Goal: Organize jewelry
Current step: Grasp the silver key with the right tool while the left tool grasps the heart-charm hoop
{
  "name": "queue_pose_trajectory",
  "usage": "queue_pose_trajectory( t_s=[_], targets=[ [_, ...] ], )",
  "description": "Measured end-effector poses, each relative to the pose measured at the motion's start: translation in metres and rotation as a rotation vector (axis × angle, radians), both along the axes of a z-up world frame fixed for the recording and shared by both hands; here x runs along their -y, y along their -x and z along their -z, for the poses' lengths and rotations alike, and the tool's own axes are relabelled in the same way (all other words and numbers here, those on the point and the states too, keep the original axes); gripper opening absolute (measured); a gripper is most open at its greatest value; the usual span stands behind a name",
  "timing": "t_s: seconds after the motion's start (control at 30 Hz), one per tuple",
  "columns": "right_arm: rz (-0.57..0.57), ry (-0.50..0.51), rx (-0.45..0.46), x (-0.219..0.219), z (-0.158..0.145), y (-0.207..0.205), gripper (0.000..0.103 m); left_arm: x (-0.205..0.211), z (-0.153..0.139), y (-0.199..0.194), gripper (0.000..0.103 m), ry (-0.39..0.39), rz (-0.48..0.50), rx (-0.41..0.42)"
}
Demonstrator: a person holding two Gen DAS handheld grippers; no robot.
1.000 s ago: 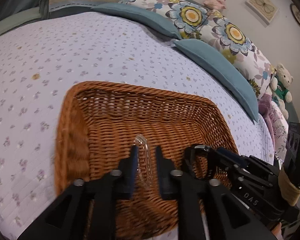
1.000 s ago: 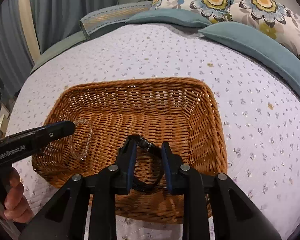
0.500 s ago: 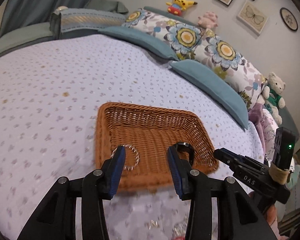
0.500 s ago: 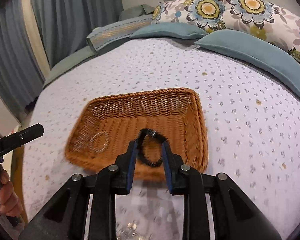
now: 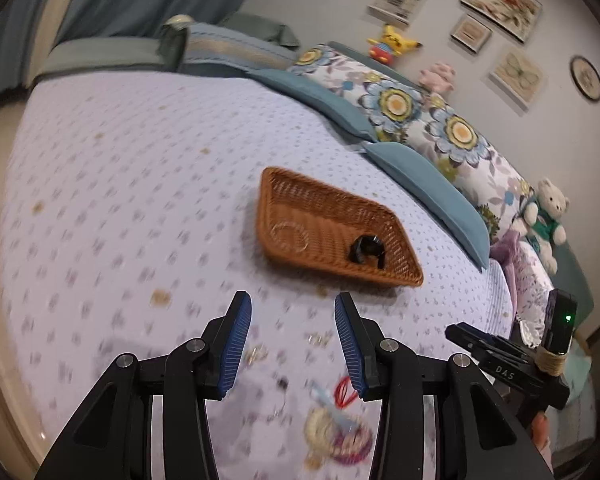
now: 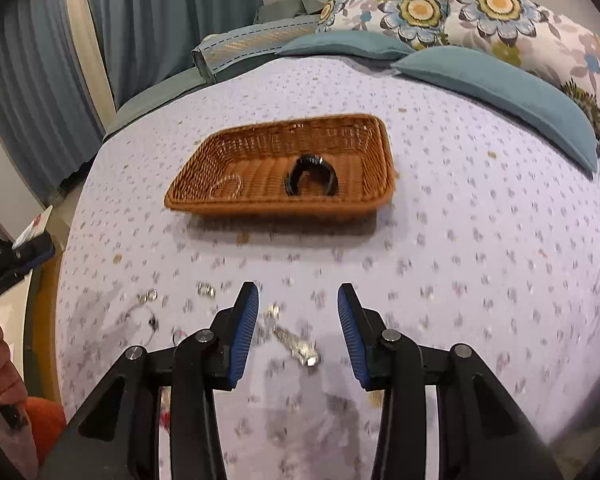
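Wicker basket (image 6: 384,160): black bracelet (image 6: 311,179) right, clear bangle (image 6: 229,187) left; left gripper (image 5: 292,340), right gripper (image 6: 298,326) both spread, empty; loose jewelry (image 6: 296,346) near

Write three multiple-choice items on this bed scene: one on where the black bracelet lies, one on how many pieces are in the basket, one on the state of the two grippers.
1. Where is the black bracelet?
A. inside the wicker basket
B. on the bedspread beside the basket
C. between the right gripper's fingers

2. How many pieces lie in the basket?
A. none
B. two
C. five

3. How do the left gripper and right gripper stand?
A. both shut on jewelry
B. left shut, right open
C. both open and empty

Key: 1 A, the bracelet rests on the basket's floor; 2 B, only the black bracelet and the clear bangle show there; 3 C, each pair of fingers stands wide apart with only the bedspread seen between them.
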State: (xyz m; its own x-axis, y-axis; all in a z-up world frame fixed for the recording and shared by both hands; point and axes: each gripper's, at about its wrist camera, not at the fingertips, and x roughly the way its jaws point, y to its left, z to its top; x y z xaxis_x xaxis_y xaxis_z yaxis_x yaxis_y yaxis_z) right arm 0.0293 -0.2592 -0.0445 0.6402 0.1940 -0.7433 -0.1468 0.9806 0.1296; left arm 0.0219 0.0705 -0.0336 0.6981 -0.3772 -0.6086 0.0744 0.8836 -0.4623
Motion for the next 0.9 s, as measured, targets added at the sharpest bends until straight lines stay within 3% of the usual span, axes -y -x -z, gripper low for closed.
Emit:
queue_pose_trajectory(
  t_s=[0.17,0.6,0.73,0.9],
  targets=[
    [0.012,0.016,-0.02,0.005,0.014,0.01,0.044,-0.003,0.024,0.014,0.045,-0.027,-0.037,-0.06],
    [-0.013,-0.002,-0.187,0.01,0.063,0.002,0.044,0.071,0.088,-0.002,0.045,-0.173,0.12,-0.228],
    [-0.043,0.083,-0.183,-0.004,0.074,-0.002,0.044,0.082,0.102,-0.009,0.044,-0.234,0.108,-0.243],
    [-0.062,0.141,-0.191,-0.013,0.087,-0.014,0.044,0.083,0.111,-0.009,0.036,-0.266,0.096,-0.24]
  ],
)
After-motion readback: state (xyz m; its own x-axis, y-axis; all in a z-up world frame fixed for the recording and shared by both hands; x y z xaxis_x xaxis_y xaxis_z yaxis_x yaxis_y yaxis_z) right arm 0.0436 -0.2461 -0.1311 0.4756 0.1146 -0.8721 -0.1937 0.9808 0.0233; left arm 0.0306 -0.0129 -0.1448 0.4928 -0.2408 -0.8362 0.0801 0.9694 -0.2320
